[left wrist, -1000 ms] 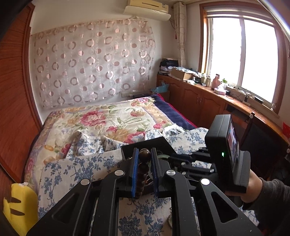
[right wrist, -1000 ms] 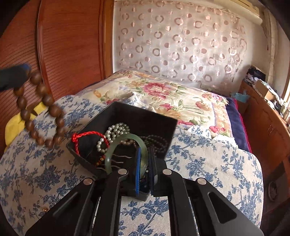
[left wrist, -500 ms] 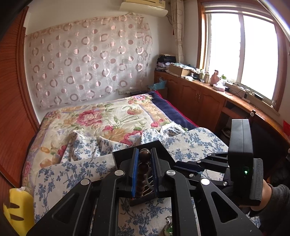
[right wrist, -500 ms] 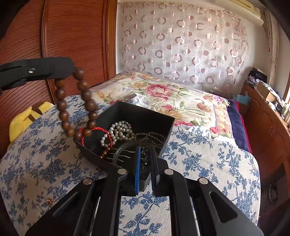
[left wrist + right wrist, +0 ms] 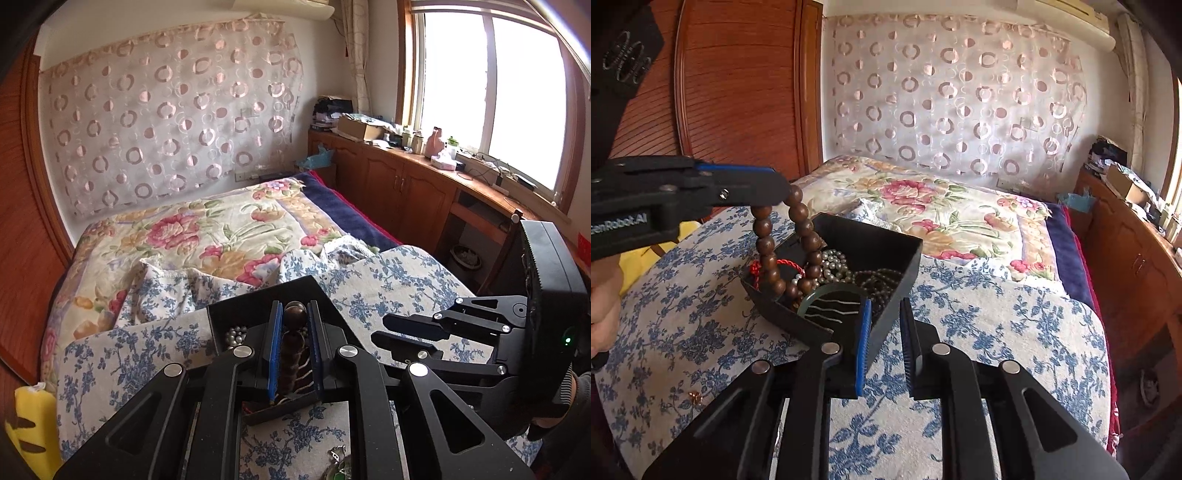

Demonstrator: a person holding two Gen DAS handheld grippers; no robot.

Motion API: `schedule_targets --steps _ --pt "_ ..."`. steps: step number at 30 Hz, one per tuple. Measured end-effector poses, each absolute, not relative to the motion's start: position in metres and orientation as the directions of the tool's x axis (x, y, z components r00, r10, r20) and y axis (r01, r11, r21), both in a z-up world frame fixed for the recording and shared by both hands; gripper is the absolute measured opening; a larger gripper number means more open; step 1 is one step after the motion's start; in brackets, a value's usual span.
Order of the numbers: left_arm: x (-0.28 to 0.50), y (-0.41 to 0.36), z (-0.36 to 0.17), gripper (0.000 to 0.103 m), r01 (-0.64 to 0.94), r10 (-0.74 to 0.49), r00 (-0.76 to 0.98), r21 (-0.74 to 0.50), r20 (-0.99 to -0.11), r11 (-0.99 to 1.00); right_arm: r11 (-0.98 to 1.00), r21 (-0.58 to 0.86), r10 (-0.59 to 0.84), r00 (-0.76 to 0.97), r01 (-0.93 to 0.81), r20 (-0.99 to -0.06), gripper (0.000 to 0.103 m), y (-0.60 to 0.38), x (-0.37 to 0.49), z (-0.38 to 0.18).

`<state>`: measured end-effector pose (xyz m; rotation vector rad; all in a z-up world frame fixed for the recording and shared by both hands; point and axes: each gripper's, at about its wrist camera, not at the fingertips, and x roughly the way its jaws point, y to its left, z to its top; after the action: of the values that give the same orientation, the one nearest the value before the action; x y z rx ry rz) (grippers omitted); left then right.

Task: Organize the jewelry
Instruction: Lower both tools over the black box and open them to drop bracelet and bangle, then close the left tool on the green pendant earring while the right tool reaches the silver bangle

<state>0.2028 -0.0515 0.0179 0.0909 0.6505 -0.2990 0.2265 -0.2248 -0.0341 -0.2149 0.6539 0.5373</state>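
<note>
Nearby, a green bangle (image 5: pixel 827 293) and pearls (image 5: pixel 834 260) crowd the black tray (image 5: pixel 905 266).

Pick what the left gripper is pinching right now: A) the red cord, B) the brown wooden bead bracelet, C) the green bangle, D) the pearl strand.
B: the left gripper is shut on the brown wooden bead bracelet, whose loop hangs from its tips down into the black tray; the beads also sit between its blue pads in the left wrist view.

You've carried the wooden bead bracelet (image 5: pixel 786 240) between your left fingers (image 5: pixel 775 192) over the black tray (image 5: pixel 897 273); your right fingers (image 5: pixel 864 332) released the green bangle (image 5: pixel 827 291) and backed off, parted.
</note>
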Motion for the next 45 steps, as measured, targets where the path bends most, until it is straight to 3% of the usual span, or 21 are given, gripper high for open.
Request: schedule_targets --steps 11,20,23,29,31,38,41,45 --pt "0.191 -0.051 0.024 0.012 0.304 -0.243 0.768 0.004 -0.593 0.953 0.832 -0.019 0.423 0.657 -0.555 -0.625 0.018 -0.227 0.209 -0.035" --pt "0.156 -0.034 -0.002 0.014 0.300 -0.233 0.744 0.002 -0.627 0.954 0.804 0.043 0.475 0.597 -0.593 -0.647 0.018 -0.227 0.183 -0.051" --pt "0.142 -0.024 -0.015 0.025 0.291 -0.231 0.734 -0.011 -0.638 0.957 0.790 0.063 0.486 0.560 -0.610 -0.671 0.018 -0.221 0.175 -0.062" --pt "0.119 -0.008 -0.045 0.028 0.276 -0.218 0.698 -0.026 -0.682 0.961 0.756 0.071 0.491 0.493 -0.651 -0.718 0.018 -0.204 0.161 -0.084" --pt "0.114 -0.004 -0.051 0.036 0.269 -0.212 0.690 -0.027 -0.692 0.963 0.745 0.076 0.496 0.474 -0.663 -0.727 0.018 -0.200 0.157 -0.088" --pt "0.098 0.007 -0.074 0.039 0.258 -0.211 0.656 -0.047 -0.725 0.965 0.738 0.077 0.478 0.439 -0.671 -0.761 0.018 -0.193 0.153 -0.099" --pt "0.093 0.008 -0.078 0.046 0.257 -0.215 0.653 -0.054 -0.726 0.965 0.734 0.089 0.479 0.420 -0.674 -0.771 0.018 -0.191 0.153 -0.102" --pt "0.090 0.006 -0.079 0.052 0.259 -0.222 0.650 -0.063 -0.726 0.964 0.726 0.108 0.493 0.404 -0.679 -0.771 0.005 -0.192 0.156 -0.101"
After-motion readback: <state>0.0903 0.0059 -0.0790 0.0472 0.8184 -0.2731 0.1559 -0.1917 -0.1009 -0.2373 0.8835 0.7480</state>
